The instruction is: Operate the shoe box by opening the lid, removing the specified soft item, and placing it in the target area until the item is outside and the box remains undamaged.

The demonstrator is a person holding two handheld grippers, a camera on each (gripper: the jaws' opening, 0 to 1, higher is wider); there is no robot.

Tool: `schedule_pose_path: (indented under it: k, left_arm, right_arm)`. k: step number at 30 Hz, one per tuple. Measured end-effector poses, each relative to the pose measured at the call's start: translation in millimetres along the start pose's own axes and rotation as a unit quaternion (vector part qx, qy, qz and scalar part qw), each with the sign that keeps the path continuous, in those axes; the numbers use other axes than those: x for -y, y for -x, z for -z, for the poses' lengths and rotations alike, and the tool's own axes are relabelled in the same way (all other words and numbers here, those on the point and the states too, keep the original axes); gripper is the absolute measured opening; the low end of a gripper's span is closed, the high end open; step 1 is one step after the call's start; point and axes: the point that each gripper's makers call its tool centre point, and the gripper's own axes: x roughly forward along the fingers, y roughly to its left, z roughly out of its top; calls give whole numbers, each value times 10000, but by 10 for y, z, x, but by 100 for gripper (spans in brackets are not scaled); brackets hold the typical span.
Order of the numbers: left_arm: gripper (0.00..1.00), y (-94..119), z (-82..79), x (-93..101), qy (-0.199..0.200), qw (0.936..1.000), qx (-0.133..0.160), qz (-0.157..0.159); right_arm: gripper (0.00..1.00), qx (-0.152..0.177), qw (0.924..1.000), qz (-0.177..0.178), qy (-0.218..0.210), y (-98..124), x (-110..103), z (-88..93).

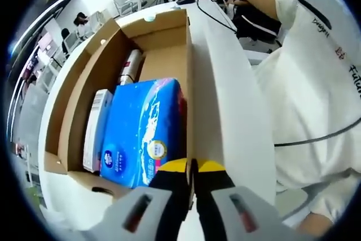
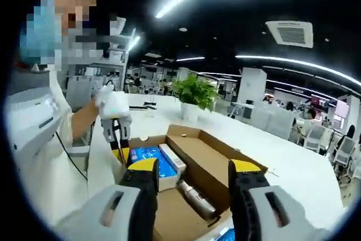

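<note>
An open cardboard shoe box [image 1: 84, 94] lies on a white table [image 1: 225, 100], its flaps folded out. Inside lie a blue soft pack [image 1: 141, 134], a narrow white carton [image 1: 96, 131] beside it and a cylinder [image 1: 131, 66] further in. My left gripper [image 1: 192, 167] is shut on the rim of the box wall right next to the blue pack. In the right gripper view the left gripper [image 2: 119, 153] pinches that same wall of the box [image 2: 214, 159], by the blue pack [image 2: 148, 156]. My right gripper [image 2: 194, 173] hovers open over the box's near end, holding nothing.
A person in a white shirt [image 1: 316, 83] stands close along the table's side. A cable [image 1: 217, 18] crosses the far table end. A potted plant [image 2: 194, 91] stands beyond the box. Desks and chairs fill the office behind.
</note>
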Motion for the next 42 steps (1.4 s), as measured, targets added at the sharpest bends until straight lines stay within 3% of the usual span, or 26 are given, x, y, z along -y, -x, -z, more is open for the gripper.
schedule_pose_path:
  k: [4,7,11,15,17,19,21,24,26,29,33,38,42]
  left_arm:
    - [3,9,-22,-12,-20,9999,153,-71]
    - [3,12,-38,-19,58,9998,210,-41]
    - [3,5,-42,-12,41,9998,169,-17]
    - [2,8,-43,-15,65,9998,166,-2]
    - [2,10,-42,-20,88,9998,148,19]
    - [2,10,-41,-20,91,9999,127,29]
    - [2,12,-39,-22,88,9999,122,14]
    - [3,12,-37,-25,79,9999,121,-21]
    - [3,13,-36,-28,65,9999,124,-44]
    - [3,13,-35,-30,47,9999,136,-46]
    - [2,14,-34,-33,73,9999,152,4]
    - [2,8,-30,-31,71,9999,100,-10]
    - [3,12,-33,-32,87,9999,139,-30]
  right_arm:
    - [55,-236,9985,-358,353,-170,-78,-71]
    - [51,-246,9972,-542,446,-260,-101,-117]
    - [45,-492,9954,-500,652,-357,-44,-39]
    - [43,-947,9933,-58,655,-446,86,32]
    - [39,-1217,9872,-68,1025,-496,60,77]
    - [35,-1537,9732,-5,1712,-556,42,138]
    - [35,-1644,9731,-154,1606,-673,-85,235]
    - [33,-2032,9669,-469,1474,-761,-214,494]
    - [30,-2144,9592,-250,1827,-796,-147,578]
    - [30,-2469,9445,-215,2158,-769,-164,704]
    - [28,-2547,9426,-451,2112,-807,-271,785]
    - [24,-2814,9338,-718,2093,-887,-337,908]
    - [23,-2824,9312,-556,2236,-964,-310,925]
